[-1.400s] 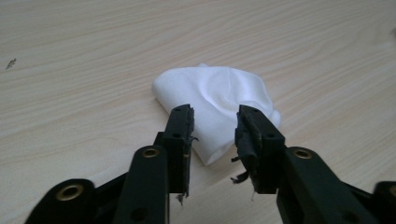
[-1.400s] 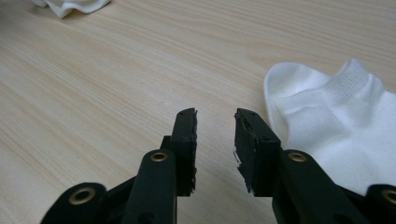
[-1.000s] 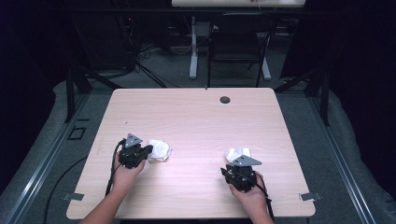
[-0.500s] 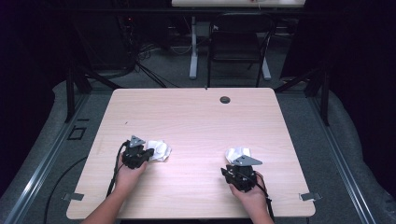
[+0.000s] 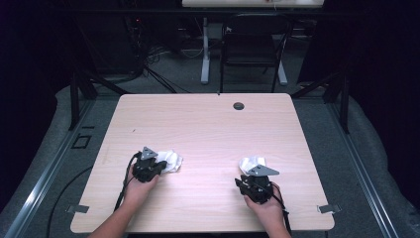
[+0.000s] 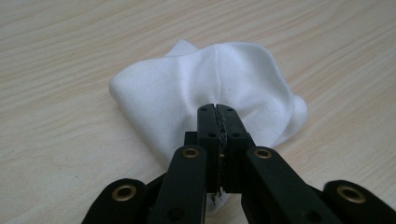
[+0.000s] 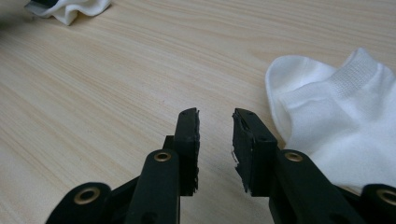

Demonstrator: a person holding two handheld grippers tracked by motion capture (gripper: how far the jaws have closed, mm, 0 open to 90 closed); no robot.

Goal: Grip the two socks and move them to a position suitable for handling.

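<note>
Two white socks lie crumpled on the light wooden table (image 5: pixel 208 124). The left sock (image 5: pixel 172 160) (image 6: pixel 210 79) bunches up in front of my left gripper (image 5: pixel 159 166) (image 6: pixel 218 112), whose jaws are shut on a fold of its fabric. Near the table's front right, the right sock (image 5: pixel 251 162) (image 7: pixel 336 116) rests just beside my right gripper (image 5: pixel 243 179) (image 7: pixel 215 119). That gripper stands open over bare wood, with nothing between its jaws. In the right gripper view the left sock (image 7: pixel 77 9) sits far off at the top left.
A small dark round cap (image 5: pixel 238 105) sits near the table's far edge. Behind the table stand a black chair (image 5: pixel 252 49) and a desk leg with cables on the floor. Bare wood stretches between and beyond the two socks.
My left gripper has shifted slightly forward and turned a little at the left sock. The right gripper and right sock have stayed put.
</note>
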